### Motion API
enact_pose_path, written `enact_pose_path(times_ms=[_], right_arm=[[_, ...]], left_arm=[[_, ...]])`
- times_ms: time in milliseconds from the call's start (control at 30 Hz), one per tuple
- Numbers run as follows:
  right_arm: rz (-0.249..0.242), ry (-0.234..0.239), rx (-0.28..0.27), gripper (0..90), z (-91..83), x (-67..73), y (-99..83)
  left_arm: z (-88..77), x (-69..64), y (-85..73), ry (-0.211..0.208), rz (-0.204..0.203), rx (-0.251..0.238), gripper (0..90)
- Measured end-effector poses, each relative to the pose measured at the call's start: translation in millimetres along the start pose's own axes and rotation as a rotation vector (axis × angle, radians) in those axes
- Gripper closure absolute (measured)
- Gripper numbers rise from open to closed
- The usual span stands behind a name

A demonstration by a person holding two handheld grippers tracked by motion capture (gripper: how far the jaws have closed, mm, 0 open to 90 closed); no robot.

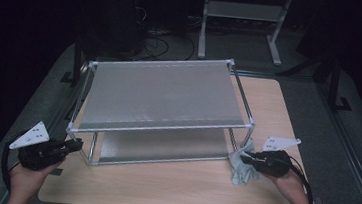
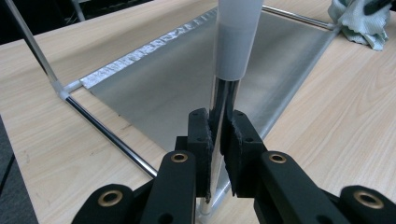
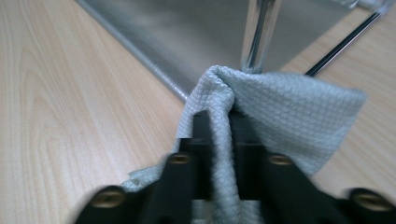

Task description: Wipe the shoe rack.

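My left tool (image 1: 75,145) is clamped on the front left post (image 2: 223,100) of the metal rack (image 1: 162,92). In the left gripper view the two black pads press on the shiny tube from either side, just under the white sleeve (image 2: 238,37) that covers its upper part. The rack stands on the wooden counter (image 1: 171,184), with a grey mesh shelf on top and a second grey panel (image 2: 187,88) low down near the counter.

My right tool (image 1: 245,158) is at the rack's front right corner, closed on a pale grey-green cloth (image 1: 243,169). In the right gripper view a fold of the waffle-textured cloth (image 3: 261,112) stands up between the jaws, and the pads pinch it from both sides. That view is a little blurred, so I can't be sure how firm the pinch is, but the cloth is plainly gripped. The rest of the cloth hangs down onto the counter, just beside the rack's front right post (image 3: 259,32), which rises straight behind the fold. From the high view the cloth appears to touch the foot of that post.

My two hands are well apart, one at each front corner of the rack.
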State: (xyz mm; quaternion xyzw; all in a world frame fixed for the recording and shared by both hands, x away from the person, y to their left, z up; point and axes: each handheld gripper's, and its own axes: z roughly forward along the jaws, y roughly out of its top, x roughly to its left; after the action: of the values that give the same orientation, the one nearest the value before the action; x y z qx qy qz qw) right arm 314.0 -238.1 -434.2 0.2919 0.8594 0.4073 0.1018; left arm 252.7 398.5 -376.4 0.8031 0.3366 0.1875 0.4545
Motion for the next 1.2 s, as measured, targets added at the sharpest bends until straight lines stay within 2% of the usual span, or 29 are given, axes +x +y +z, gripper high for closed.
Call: enact_pose_path(times_ms=[100, 133, 167, 233, 300, 367, 400, 433, 500, 600, 800, 900, 1000, 1100, 1133, 1200], right_arm=[[-0.014, -0.027, 0.004, 58.4, -7.1, 1.7, 0.8], [-0.014, -0.027, 0.004, 58.4, -7.1, 1.7, 0.8], [-0.014, -0.057, -0.002, 53.9, -12.0, 1.2, 0.0], [-0.001, -0.076, -0.013, 49.2, -13.4, -1.1, -1.1], [0.019, -0.082, -0.011, 46.8, -8.8, -5.4, -1.6], [0.03, -0.08, 0.018, 44.7, 1.2, -8.5, -2.1], [0.04, -0.066, 0.025, 44.6, 7.0, -9.9, -2.9], [0.045, -0.057, 0.038, 45.6, 12.8, -10.8, -3.6], [0.035, -0.068, 0.066, 55.1, 21.7, -9.9, -4.0], [0.014, -0.085, 0.075, 69.8, 25.7, -7.9, -3.0], [-0.012, -0.094, 0.105, 75.3, 19.7, -5.4, 0.0], [-0.009, -0.096, 0.075, 77.3, 9.6, -3.8, 3.4], [-0.032, -0.092, 0.051, 78.2, -0.9, -1.4, 11.3], [-0.059, -0.101, 0.013, 78.6, -18.1, 3.0, 24.7], [-0.059, -0.101, 0.013, 78.6, -18.1, 3.0, 24.7], [-0.082, -0.121, -0.017, 78.6, -34.2, 8.8, 39.3]], left_arm=[[0.0, 0.1, -0.1, 0.0, 0.001, 0.0, 80.7], [0.0, 0.1, -0.1, 0.0, 0.001, 0.0, 80.7], [0.0, 0.1, -0.2, 0.0, 0.0, -0.001, 80.7], [0.2, 0.2, -0.2, 0.0, 0.0, -0.002, 80.7], [0.1, 0.1, -0.2, 0.0, 0.001, -0.001, 80.7], [0.2, 0.2, -0.2, -0.001, 0.001, -0.002, 80.7], [0.2, 0.2, -0.3, -0.001, 0.001, -0.002, 80.7], [0.2, 0.3, -0.4, -0.002, 0.0, -0.003, 80.7], [0.2, 0.4, -0.4, -0.003, 0.001, -0.003, 80.6], [0.3, 0.7, -0.3, -0.005, 0.001, -0.002, 80.7], [-0.1, 0.5, 0.0, -0.001, 0.003, 0.002, 80.7], [-0.2, 0.2, 0.2, 0.003, 0.004, 0.004, 80.7], [-1.1, 0.7, -0.3, 0.005, 0.003, 0.003, 80.8], [-1.3, 0.9, -0.2, 0.005, 0.004, 0.005, 80.7], [-1.3, 0.9, -0.2, 0.005, 0.004, 0.005, 80.8], [-1.5, 0.8, -0.3, 0.008, 0.005, 0.005, 80.7]])
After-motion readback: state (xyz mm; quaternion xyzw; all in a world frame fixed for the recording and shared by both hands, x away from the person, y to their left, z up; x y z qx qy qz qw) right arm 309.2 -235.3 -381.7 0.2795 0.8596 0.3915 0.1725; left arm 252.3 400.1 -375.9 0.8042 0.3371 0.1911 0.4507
